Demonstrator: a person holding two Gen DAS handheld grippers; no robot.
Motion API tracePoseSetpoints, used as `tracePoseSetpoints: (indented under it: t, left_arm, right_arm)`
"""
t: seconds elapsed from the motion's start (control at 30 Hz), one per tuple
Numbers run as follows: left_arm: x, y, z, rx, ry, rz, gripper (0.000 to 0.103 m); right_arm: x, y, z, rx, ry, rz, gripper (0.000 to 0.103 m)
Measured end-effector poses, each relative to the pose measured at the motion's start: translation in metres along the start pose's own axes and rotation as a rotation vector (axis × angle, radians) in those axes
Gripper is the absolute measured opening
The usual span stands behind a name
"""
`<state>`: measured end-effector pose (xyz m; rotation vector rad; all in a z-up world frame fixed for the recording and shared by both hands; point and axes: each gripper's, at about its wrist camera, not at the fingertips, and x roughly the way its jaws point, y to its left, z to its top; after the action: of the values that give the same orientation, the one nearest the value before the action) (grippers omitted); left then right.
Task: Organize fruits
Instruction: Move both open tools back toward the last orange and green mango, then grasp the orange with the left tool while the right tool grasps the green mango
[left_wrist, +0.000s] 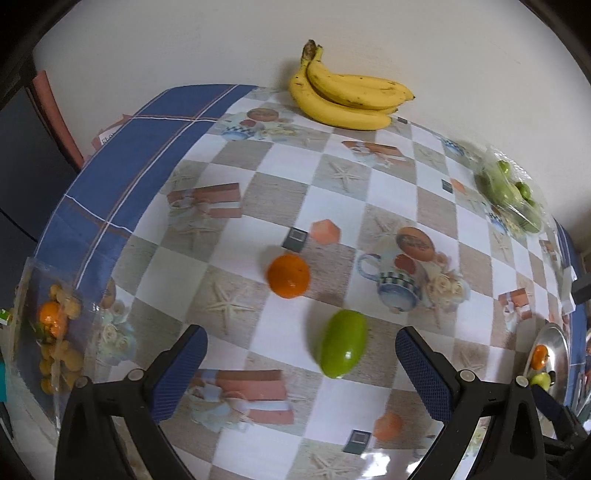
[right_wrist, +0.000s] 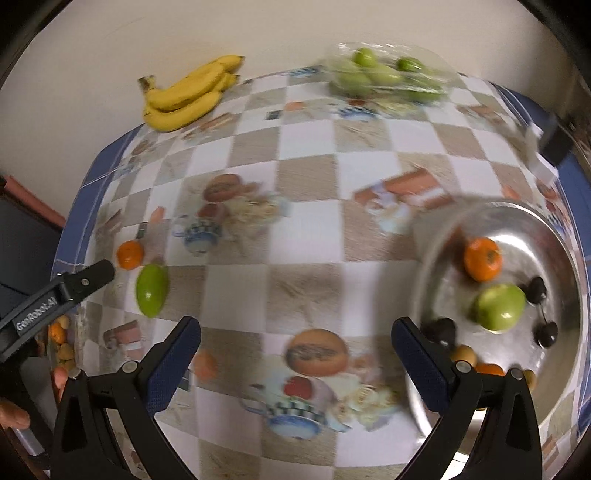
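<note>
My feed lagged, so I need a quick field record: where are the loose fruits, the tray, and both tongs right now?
left tongs: open, empty, just short of the green mango
green mango: loose on the tablecloth, between the left fingers' line
loose orange: on the cloth just beyond the mango, apart from it
right tongs: open, empty
metal tray: at right, holds an orange, a green fruit, dark fruits
bananas: far edge by the wall
bagged green fruit: far right corner

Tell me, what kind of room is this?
Probably a home kitchen or dining corner. A table with a patterned tablecloth stands against a plain wall, with bananas on it and a metal tray of fruit.
</note>
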<state>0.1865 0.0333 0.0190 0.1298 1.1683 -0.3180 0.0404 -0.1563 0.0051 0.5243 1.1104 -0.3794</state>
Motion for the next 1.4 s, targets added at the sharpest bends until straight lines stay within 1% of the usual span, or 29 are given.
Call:
tracePoseSetpoints:
  t: [0.17, 0.3, 0.37, 0.47, 0.53, 0.6, 0.73, 0.8, 0.9, 0.97, 1.03, 1.1, 1.17, 1.3, 1.4]
  left_arm:
    - [0.005, 0.01, 0.003, -0.02, 0.004, 0.009, 0.103]
    - [0.012, 0.011, 0.004, -0.011, 0.018, 0.023, 0.103]
    - [0.016, 0.012, 0.004, -0.013, 0.029, 0.009, 0.103]
    - [0.02, 0.017, 0.006, -0.032, 0.03, -0.002, 0.103]
    - [0.021, 0.021, 0.007, -0.031, 0.012, 0.001, 0.103]
    - [0.024, 0.027, 0.009, -0.028, 0.001, -0.015, 0.103]
    - [0.033, 0.041, 0.017, -0.048, 0.007, 0.004, 0.103]
    - [0.037, 0.046, 0.021, -0.049, 0.021, -0.01, 0.103]
    - [0.041, 0.053, 0.029, -0.057, 0.039, -0.017, 0.103]
    - [0.043, 0.053, 0.034, -0.056, 0.056, -0.04, 0.103]
    - [0.044, 0.052, 0.037, -0.044, 0.069, -0.06, 0.103]
    - [0.046, 0.049, 0.041, -0.009, 0.078, -0.046, 0.103]
    - [0.049, 0.043, 0.045, 0.036, 0.11, -0.04, 0.103]
    - [0.053, 0.037, 0.051, 0.062, 0.164, -0.083, 0.103]
    - [0.057, 0.03, 0.056, 0.097, 0.188, -0.091, 0.102]
  right_arm:
    - [0.007, 0.029, 0.007, -0.044, 0.007, 0.035, 0.103]
    - [0.015, 0.049, 0.01, -0.067, 0.016, 0.055, 0.103]
    - [0.019, 0.056, 0.01, -0.073, 0.022, 0.06, 0.103]
    - [0.026, 0.063, 0.011, -0.075, 0.042, 0.069, 0.103]
    - [0.031, 0.067, 0.011, -0.064, 0.049, 0.074, 0.103]
    - [0.034, 0.07, 0.011, -0.062, 0.054, 0.084, 0.103]
    - [0.044, 0.077, 0.013, -0.058, 0.067, 0.087, 0.103]
    - [0.049, 0.082, 0.016, -0.058, 0.07, 0.103, 0.103]
    - [0.052, 0.087, 0.017, -0.069, 0.076, 0.101, 0.103]
    - [0.056, 0.092, 0.019, -0.074, 0.088, 0.101, 0.103]
    - [0.062, 0.098, 0.021, -0.08, 0.097, 0.097, 0.103]
    - [0.065, 0.104, 0.021, -0.094, 0.103, 0.096, 0.103]
    - [0.069, 0.111, 0.021, -0.105, 0.111, 0.099, 0.103]
    - [0.077, 0.12, 0.022, -0.107, 0.133, 0.1, 0.103]
    - [0.083, 0.125, 0.024, -0.099, 0.149, 0.083, 0.103]
